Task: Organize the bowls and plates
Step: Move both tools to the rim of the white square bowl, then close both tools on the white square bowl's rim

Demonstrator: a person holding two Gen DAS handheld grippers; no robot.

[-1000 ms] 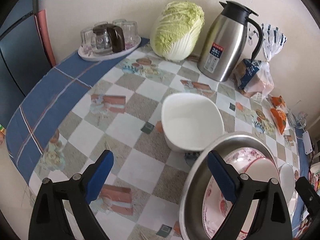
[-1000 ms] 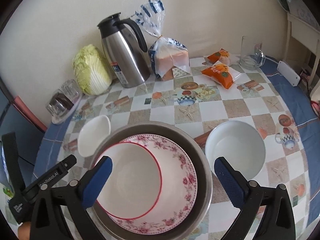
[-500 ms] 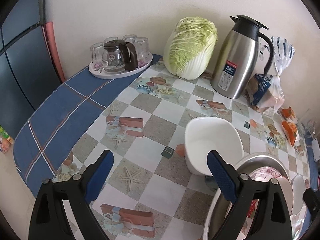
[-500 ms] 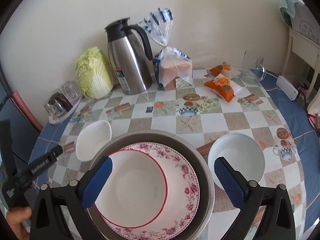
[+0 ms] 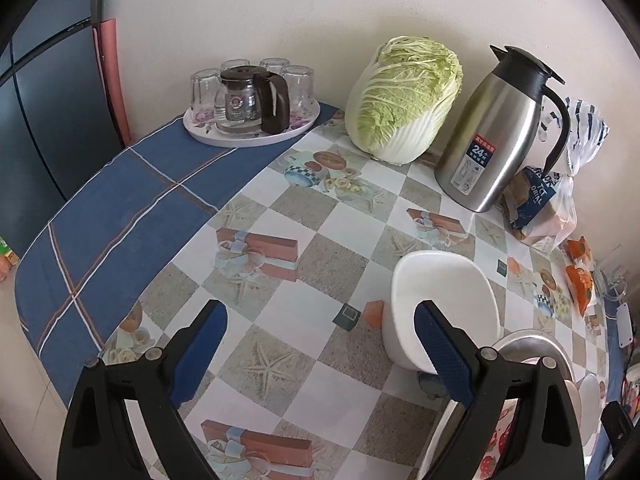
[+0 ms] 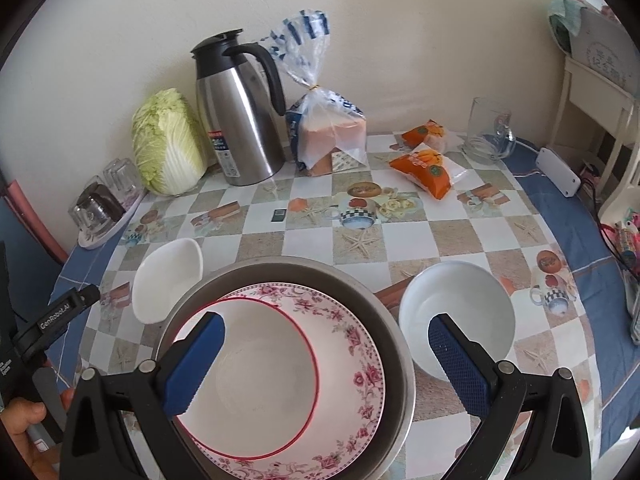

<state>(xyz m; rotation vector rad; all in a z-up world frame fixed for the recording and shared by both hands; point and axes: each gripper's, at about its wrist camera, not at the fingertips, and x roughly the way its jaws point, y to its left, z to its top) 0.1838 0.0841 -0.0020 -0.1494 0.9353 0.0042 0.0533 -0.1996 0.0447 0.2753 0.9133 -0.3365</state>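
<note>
A steel basin (image 6: 396, 344) sits at the table's near side and holds a floral plate (image 6: 352, 344) with a red-rimmed white bowl (image 6: 260, 384) on it. My right gripper (image 6: 326, 364) hangs open above the basin, nothing between its fingers. A round white bowl (image 6: 456, 316) stands just right of the basin. A small white squarish bowl (image 6: 166, 280) (image 5: 444, 300) stands left of it. My left gripper (image 5: 320, 354) is open over the tablecloth, its right finger in front of that small bowl. The basin's rim (image 5: 520, 344) shows at the lower right of the left wrist view.
Along the wall stand a tray with a glass pot and glasses (image 5: 252, 104), a cabbage (image 5: 400, 100), a steel thermos jug (image 5: 496, 136) and bagged bread (image 6: 328, 128). Orange snack packs (image 6: 428, 164), a glass mug (image 6: 488, 132) and a white power strip (image 6: 558, 172) lie at the right. A hand (image 6: 20, 428) holds the left gripper.
My left gripper has drawn back and to the left, away from the basin, so the small white bowl now sits at its right finger. The right gripper pulled back slightly above the basin.
</note>
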